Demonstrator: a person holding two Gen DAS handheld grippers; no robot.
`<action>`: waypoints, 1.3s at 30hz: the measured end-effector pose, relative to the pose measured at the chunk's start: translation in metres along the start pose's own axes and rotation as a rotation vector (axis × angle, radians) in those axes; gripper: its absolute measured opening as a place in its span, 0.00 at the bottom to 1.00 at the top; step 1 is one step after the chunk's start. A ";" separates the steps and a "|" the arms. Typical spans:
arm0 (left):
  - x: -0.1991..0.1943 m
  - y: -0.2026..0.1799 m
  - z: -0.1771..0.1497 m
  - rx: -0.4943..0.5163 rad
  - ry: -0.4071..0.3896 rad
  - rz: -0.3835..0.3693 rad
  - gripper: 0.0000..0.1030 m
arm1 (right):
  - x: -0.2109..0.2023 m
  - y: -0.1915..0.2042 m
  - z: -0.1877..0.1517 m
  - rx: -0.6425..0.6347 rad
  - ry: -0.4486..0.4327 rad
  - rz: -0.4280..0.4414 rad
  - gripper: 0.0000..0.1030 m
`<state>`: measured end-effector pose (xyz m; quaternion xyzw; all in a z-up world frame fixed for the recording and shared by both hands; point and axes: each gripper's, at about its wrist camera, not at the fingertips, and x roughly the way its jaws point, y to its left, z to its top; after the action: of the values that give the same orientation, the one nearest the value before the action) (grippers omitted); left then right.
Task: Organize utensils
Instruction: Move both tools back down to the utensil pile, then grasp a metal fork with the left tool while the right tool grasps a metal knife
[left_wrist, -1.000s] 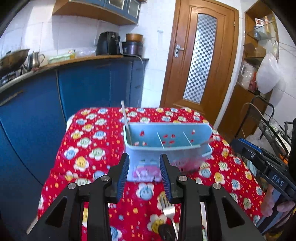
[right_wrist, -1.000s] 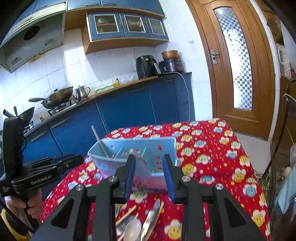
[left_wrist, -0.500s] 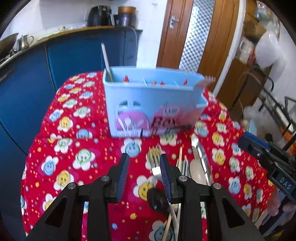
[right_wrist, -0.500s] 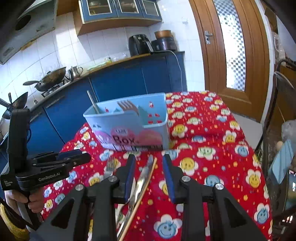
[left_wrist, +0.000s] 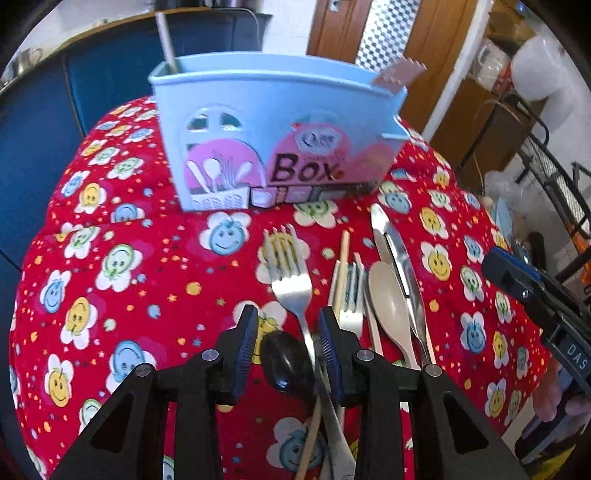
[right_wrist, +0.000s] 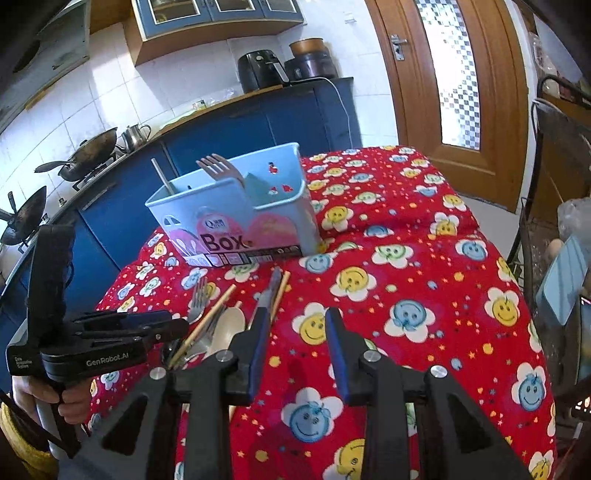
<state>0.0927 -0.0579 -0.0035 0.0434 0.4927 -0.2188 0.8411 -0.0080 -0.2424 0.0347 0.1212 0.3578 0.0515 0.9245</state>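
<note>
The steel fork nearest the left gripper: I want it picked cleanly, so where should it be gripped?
Grip the steel fork at its narrow neck below the tines, from above, jaws across it. Its handle runs under a black spoon, so farther back is crowded.

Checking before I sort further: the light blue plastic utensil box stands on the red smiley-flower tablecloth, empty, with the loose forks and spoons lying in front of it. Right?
Not quite: the light blue plastic utensil box is not empty. The right wrist view shows a pinkish plastic fork and a thin stick standing in it. The rest holds.
</note>
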 end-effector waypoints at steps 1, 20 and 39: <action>0.002 -0.002 0.000 0.007 0.012 0.010 0.32 | 0.000 -0.002 -0.001 0.004 0.001 0.000 0.33; 0.016 -0.025 0.014 0.083 0.092 0.092 0.10 | -0.002 -0.007 0.001 0.012 0.006 0.008 0.35; -0.031 0.027 -0.005 -0.113 -0.158 -0.082 0.01 | 0.018 0.010 0.008 -0.015 0.119 0.028 0.35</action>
<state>0.0865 -0.0218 0.0164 -0.0419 0.4378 -0.2278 0.8687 0.0110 -0.2309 0.0312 0.1162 0.4099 0.0742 0.9016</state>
